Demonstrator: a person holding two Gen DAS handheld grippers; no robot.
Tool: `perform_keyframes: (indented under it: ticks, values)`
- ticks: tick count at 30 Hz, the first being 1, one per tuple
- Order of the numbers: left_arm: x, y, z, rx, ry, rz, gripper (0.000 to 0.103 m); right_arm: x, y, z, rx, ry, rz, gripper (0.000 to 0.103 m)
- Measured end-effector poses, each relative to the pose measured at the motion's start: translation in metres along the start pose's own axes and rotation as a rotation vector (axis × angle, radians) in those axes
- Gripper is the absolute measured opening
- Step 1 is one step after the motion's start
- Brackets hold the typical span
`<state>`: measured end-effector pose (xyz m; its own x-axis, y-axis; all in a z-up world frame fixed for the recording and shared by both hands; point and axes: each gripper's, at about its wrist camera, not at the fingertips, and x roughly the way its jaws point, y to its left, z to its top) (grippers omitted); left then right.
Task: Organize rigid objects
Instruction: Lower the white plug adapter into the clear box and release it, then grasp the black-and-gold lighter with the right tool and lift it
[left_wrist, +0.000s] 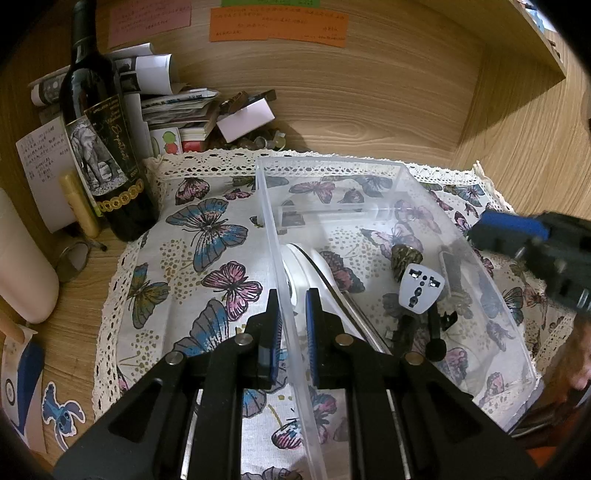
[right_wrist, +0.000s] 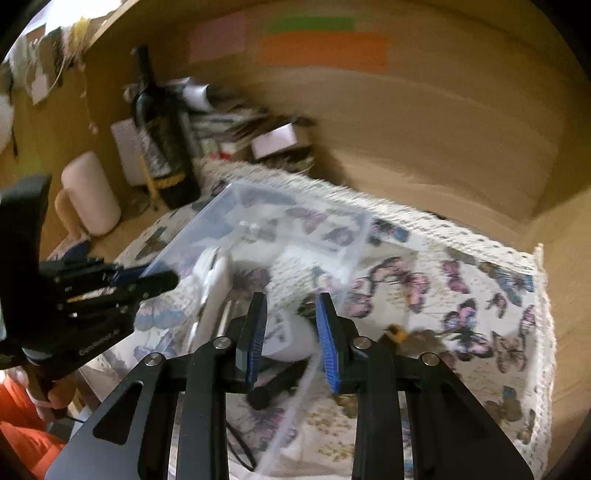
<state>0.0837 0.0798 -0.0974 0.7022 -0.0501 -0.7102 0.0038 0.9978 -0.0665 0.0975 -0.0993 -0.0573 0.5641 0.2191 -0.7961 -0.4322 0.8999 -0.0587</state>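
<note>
A clear plastic box (left_wrist: 332, 162) stands on the butterfly cloth (left_wrist: 207, 229). My left gripper (left_wrist: 293, 299) is shut on the box's left wall, one blue pad on each side. Inside lie a white round object (left_wrist: 306, 266), a white plug adapter (left_wrist: 421, 288), a bronze piece (left_wrist: 404, 258) and a black plug with cable (left_wrist: 436, 347). My right gripper (right_wrist: 290, 306) hovers over the box's right wall (right_wrist: 354, 251), pads apart with the adapter (right_wrist: 291, 336) seen below the gap. The wall edge runs close by its right finger. The picture is blurred there. From the left wrist it shows at the right edge (left_wrist: 480, 230).
A dark wine bottle (left_wrist: 99, 147), a pile of papers (left_wrist: 173, 103) and a cream cylinder (left_wrist: 22, 266) crowd the back left. Wooden walls close the back and right. A small yellow-brown thing (right_wrist: 399, 334) lies on the cloth right of the box.
</note>
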Motion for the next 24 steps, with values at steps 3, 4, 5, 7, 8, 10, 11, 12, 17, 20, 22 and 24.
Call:
perform_keyframes:
  ticks: [3,4,5,7,8,10,11,12,17,20,22,24]
  values:
    - [0.000,0.000,0.000,0.000,0.000,0.000,0.011,-0.013,-0.019,-0.001,0.047,-0.018,-0.040,0.026]
    - [0.000,0.000,0.000,0.000,0.000,0.000,0.011,-0.016,-0.025,-0.002,0.062,-0.020,-0.052,0.026]
    - [0.000,0.000,0.000,0.000,0.000,0.000,0.011,-0.019,-0.033,-0.003,0.077,-0.019,-0.072,0.026]
    - [0.000,0.000,0.000,0.000,0.000,0.000,0.011,-0.021,-0.043,-0.007,0.096,-0.014,-0.104,0.028]
    - [0.000,0.000,0.000,0.000,0.000,0.000,0.011,-0.020,-0.049,-0.010,0.106,-0.005,-0.124,0.028]
    - [0.000,0.000,0.000,-0.001,0.000,-0.001,0.011,-0.019,-0.059,-0.014,0.126,0.009,-0.141,0.034]
    - [0.000,0.000,0.000,-0.001,0.000,0.000,0.011,-0.015,-0.064,-0.017,0.141,0.023,-0.143,0.037]
    - [0.000,0.001,0.000,-0.001,0.000,0.000,0.011,-0.013,-0.068,-0.018,0.151,0.031,-0.143,0.040]
    - [0.000,0.001,0.000,-0.001,0.001,-0.002,0.011,0.011,-0.077,-0.024,0.178,0.088,-0.136,0.041]
    - [0.000,0.001,0.000,-0.002,0.001,-0.004,0.011,0.027,-0.075,-0.025,0.164,0.125,-0.119,0.041]
    - [0.000,0.002,0.001,-0.004,0.003,-0.009,0.011,0.038,-0.074,-0.028,0.157,0.157,-0.094,0.040]
    - [0.000,0.002,0.001,-0.003,0.003,-0.009,0.011,0.049,-0.073,-0.032,0.153,0.194,-0.070,0.039]
